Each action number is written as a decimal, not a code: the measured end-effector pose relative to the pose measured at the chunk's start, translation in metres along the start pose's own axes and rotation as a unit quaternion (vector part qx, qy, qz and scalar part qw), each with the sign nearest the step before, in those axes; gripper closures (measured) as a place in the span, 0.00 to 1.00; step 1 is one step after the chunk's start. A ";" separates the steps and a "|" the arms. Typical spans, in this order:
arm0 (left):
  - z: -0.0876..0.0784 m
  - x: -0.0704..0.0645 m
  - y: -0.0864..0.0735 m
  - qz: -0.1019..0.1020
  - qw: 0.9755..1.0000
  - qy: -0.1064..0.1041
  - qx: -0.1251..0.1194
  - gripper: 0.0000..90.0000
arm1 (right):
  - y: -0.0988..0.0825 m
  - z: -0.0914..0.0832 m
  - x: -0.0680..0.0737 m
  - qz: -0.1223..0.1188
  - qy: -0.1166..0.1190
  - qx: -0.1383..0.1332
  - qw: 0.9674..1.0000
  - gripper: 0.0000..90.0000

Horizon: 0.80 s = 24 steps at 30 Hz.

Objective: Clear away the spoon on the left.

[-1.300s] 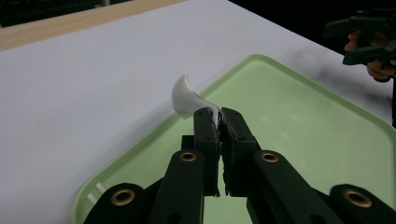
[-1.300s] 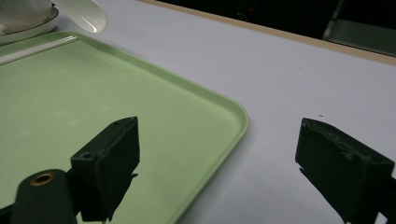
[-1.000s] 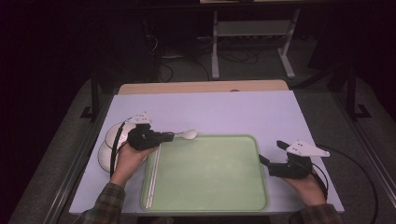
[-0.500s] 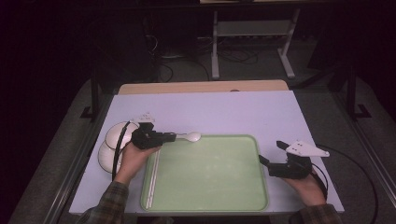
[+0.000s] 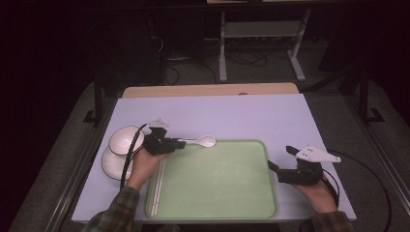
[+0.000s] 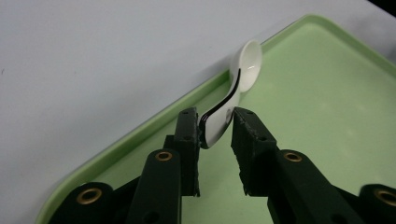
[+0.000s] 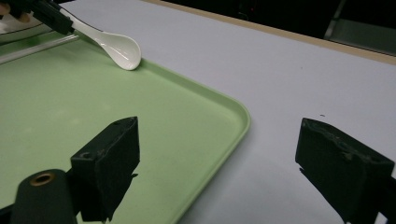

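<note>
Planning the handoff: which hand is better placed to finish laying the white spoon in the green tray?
Left. The left gripper, jaws just opening, has the spoon handle between them over the tray rim. The right gripper sits open at the tray's far side.

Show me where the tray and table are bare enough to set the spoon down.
Most of the tray is bare, from the chopsticks at its left edge across to its right rim. The table beyond the tray's far rim is bare too. It is crowded at the left: two bowls, the left tool and the spoon on the far rim.
</note>
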State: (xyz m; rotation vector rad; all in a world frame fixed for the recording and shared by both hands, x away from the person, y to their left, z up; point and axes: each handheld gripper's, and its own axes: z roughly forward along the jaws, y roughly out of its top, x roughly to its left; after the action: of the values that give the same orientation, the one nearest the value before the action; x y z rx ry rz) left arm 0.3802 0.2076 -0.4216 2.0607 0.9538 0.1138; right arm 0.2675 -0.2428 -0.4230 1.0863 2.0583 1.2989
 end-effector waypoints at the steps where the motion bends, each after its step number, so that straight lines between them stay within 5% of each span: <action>1: 0.001 0.001 0.000 0.000 1.000 0.004 0.003 0.78 | 0.000 0.000 0.000 0.000 0.000 0.000 1.000 0.14; 10: 0.010 0.000 -0.001 0.004 0.999 0.037 0.028 0.72 | 0.000 0.000 0.000 0.000 0.000 0.000 1.000 0.14; 24: 0.010 -0.001 -0.001 0.006 0.998 0.050 0.032 0.69 | 0.000 0.000 0.000 0.000 0.000 -0.001 1.000 0.14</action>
State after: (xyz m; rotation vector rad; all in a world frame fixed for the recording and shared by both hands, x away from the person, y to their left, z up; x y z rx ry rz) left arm 0.3831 0.2004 -0.4283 2.1358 1.0162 0.1965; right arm 0.2674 -0.2432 -0.4229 1.0850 2.0571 1.3011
